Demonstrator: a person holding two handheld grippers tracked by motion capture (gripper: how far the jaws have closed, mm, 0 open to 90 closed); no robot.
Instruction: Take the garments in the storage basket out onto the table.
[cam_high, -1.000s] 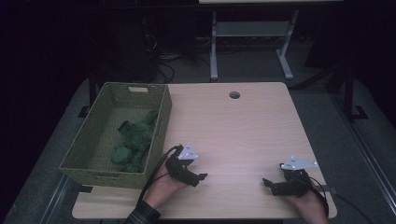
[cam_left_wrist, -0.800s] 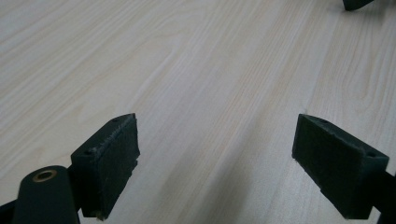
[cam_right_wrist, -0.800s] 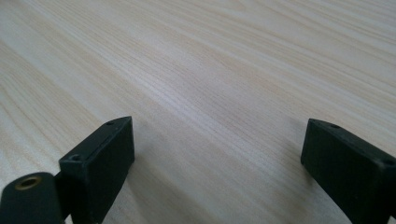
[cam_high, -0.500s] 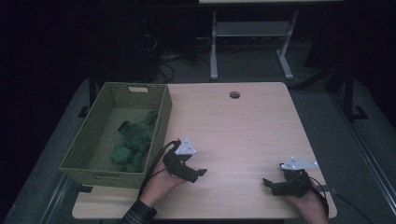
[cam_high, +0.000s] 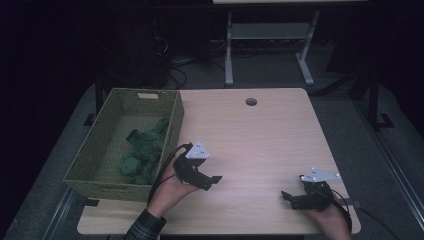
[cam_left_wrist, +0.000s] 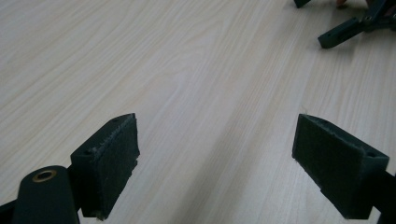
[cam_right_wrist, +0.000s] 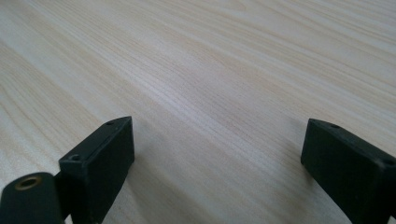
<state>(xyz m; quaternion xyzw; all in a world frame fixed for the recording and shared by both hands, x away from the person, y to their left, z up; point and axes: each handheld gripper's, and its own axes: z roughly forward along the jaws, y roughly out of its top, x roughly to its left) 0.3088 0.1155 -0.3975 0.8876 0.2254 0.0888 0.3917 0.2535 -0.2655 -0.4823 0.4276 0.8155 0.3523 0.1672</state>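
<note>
A woven green basket (cam_high: 169, 131) stands on the left side of the wooden table (cam_high: 260, 135), with several dark green cloth lumps (cam_high: 142, 152) inside. My left gripper (cam_high: 214, 181) hovers just right of the basket's near corner, jaws pointing right, open and holding nothing. In the left gripper view the left gripper (cam_left_wrist: 217, 168) has only bare wood between its wide-spread pads. My right gripper (cam_high: 286, 198) rests near the table's front right edge, pointing left. The right gripper (cam_right_wrist: 219, 170) also stands open over bare wood.
A round cable hole (cam_high: 251, 101) sits near the table's far edge. A white metal stand (cam_high: 265, 35) and cables lie on the dark floor beyond. In the left gripper view the other gripper's jaw tip (cam_left_wrist: 343, 33) shows at the top right.
My left gripper has lifted slightly and shifted a little away from the front edge, toward the basket's corner. The right gripper has stayed in place.
</note>
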